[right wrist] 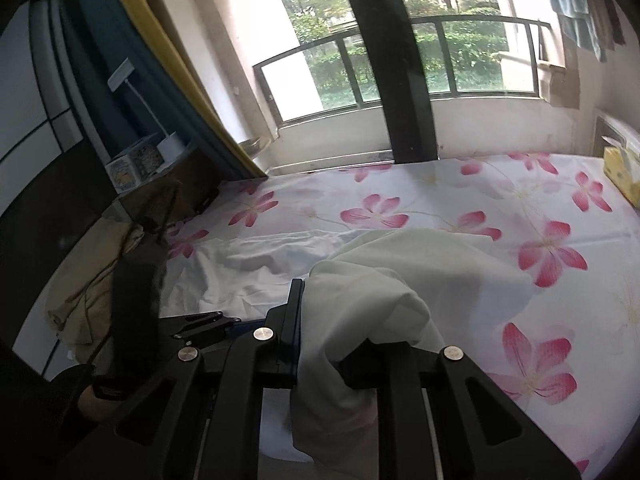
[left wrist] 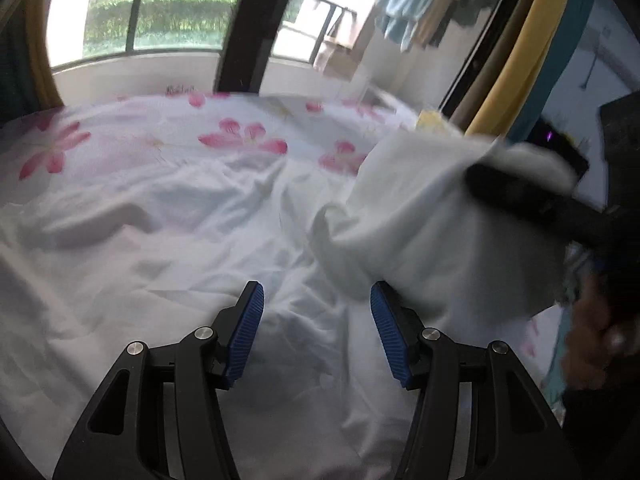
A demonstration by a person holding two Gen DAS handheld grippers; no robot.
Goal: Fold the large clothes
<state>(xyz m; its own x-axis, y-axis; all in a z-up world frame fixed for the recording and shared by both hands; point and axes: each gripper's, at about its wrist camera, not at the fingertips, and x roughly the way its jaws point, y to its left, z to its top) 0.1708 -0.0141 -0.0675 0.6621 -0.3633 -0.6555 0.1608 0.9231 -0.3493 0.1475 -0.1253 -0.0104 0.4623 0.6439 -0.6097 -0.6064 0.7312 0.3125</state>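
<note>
The right tool (right wrist: 320, 344) pinches the white garment (right wrist: 380, 280) to lift an edge off the bed (right wrist: 440, 208), while the left tool (left wrist: 316, 336) hovers open, empty, ready to grab.

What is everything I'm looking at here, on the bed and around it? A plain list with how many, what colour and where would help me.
White cloth garment: one, off-white, lifted from the bed at one edge.
Flowered bed sheet: one, white with pink blossoms, covering the bed.
Yellow tissue box: one, far right bed edge.
Beige cloth: one, crumpled beside the bed, left.
White desk lamp: one, on the dark bedside unit.
Curtain: one, yellow and teal, left of window.
Hanging clothes: several, blue and tan, on the balcony.
Left gripper: black, blue pads, open, empty.
Right gripper: black, shut on the garment.
Hand: one, blurred, right edge.
</note>
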